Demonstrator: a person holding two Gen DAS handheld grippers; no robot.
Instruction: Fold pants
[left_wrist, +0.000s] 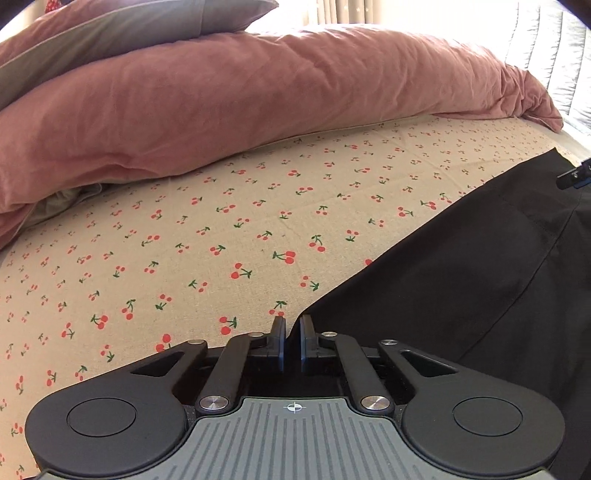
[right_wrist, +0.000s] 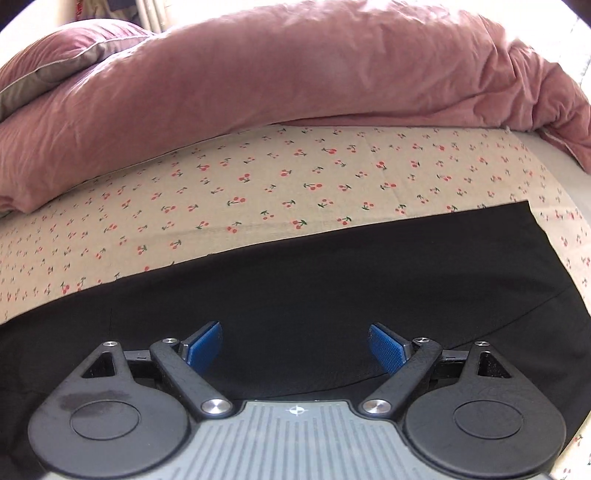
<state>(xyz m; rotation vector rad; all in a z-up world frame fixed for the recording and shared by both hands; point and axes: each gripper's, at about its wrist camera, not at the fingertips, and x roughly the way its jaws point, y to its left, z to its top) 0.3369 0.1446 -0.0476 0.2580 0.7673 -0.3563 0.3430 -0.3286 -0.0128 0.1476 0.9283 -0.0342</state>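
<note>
Black pants (left_wrist: 480, 266) lie flat on a cherry-print sheet (left_wrist: 221, 221). In the left wrist view they fill the right side, and my left gripper (left_wrist: 292, 325) is shut on their near left corner. In the right wrist view the pants (right_wrist: 295, 280) spread across the lower half. My right gripper (right_wrist: 295, 339) hovers over them, jaws wide open and empty, blue pads (right_wrist: 205, 345) showing. A tip of the right gripper (left_wrist: 576, 175) shows at the far right edge of the left wrist view.
A rolled pink duvet (left_wrist: 258, 92) lies along the back of the bed, also in the right wrist view (right_wrist: 258, 85). A grey-and-pink pillow (left_wrist: 129, 33) rests on it at the left. The sheet (right_wrist: 295, 184) lies between duvet and pants.
</note>
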